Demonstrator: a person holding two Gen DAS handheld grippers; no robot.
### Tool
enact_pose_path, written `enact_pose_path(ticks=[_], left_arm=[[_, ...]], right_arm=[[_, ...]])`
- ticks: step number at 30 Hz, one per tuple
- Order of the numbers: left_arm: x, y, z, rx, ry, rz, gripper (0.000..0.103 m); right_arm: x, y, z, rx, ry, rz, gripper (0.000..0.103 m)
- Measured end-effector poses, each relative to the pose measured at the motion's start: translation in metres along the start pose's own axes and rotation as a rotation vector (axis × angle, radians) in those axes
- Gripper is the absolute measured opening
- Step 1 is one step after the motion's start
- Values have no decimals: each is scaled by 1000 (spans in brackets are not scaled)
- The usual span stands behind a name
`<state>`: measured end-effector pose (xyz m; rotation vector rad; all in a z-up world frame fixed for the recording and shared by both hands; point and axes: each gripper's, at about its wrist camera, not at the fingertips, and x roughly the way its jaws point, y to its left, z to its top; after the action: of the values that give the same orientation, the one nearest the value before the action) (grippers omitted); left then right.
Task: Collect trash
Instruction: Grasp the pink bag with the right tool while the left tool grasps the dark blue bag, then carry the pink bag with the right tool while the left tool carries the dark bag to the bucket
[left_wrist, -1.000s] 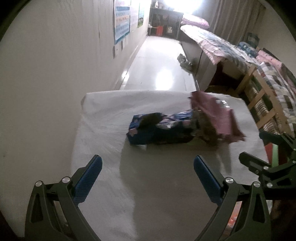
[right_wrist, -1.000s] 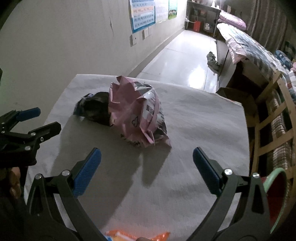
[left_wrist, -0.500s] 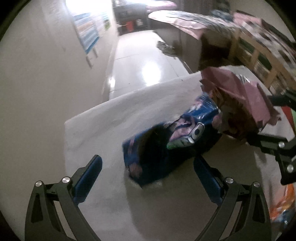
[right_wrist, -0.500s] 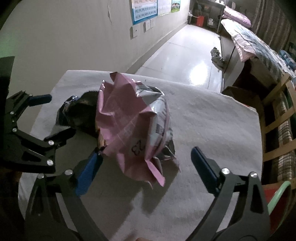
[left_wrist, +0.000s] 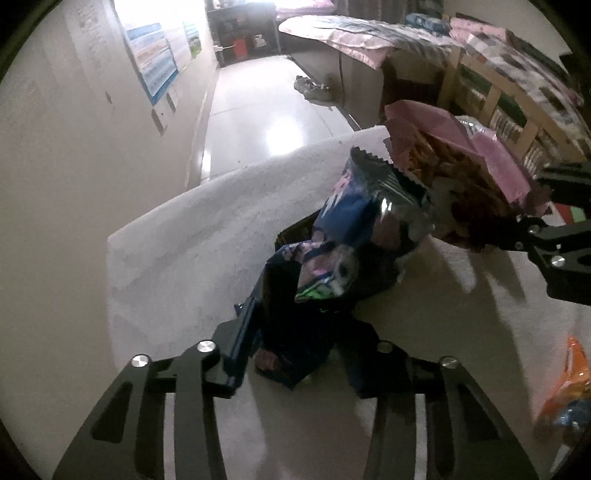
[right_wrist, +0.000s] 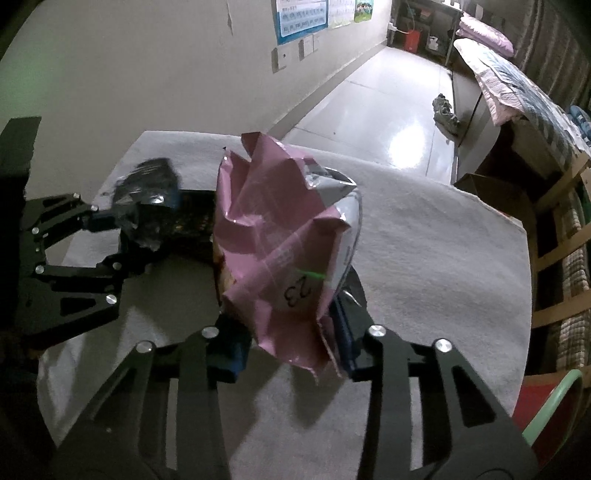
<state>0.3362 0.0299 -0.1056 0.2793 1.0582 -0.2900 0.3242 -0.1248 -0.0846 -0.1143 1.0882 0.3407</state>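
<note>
Both hands are on a wrapper apiece, and the sound way to finish this step is to let each hold settle on the crumpled body, not a loose flap, then lift straight up so neither packet drags the other, since the two overlap.

The left hand-held gripper (left_wrist: 295, 354) is closing, its pads already pressing the near end of the blue snack bag (left_wrist: 332, 266), which lies on the white bench (left_wrist: 177, 258) and runs away from the jaws toward one o'clock. The right hand-held gripper (right_wrist: 291, 350) is closing too, pinching the bottom of the pink bag (right_wrist: 284, 236), which stands up from its jaws toward twelve o'clock. From the right side, the blue bag sits at ten o'clock, tucked against the pink one. An orange wrapper (left_wrist: 569, 384) waits at the bench edge, about four o'clock in the left view.
</note>
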Motion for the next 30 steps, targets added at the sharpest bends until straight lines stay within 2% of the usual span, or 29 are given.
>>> enact_pose_path(ticks=[3, 14, 30], left_arm=[[-11, 4, -6, -65, -8, -5, 32], [-72, 0, -31, -253, -60, -90, 32], [-144, -62, -49, -215, -135, -94, 32]], right_arm=[[-10, 0, -3, 7, -19, 3, 35], [-79, -3, -20, 42, -104, 27, 35], [-156, -14, -76, 54, -171, 3, 35]])
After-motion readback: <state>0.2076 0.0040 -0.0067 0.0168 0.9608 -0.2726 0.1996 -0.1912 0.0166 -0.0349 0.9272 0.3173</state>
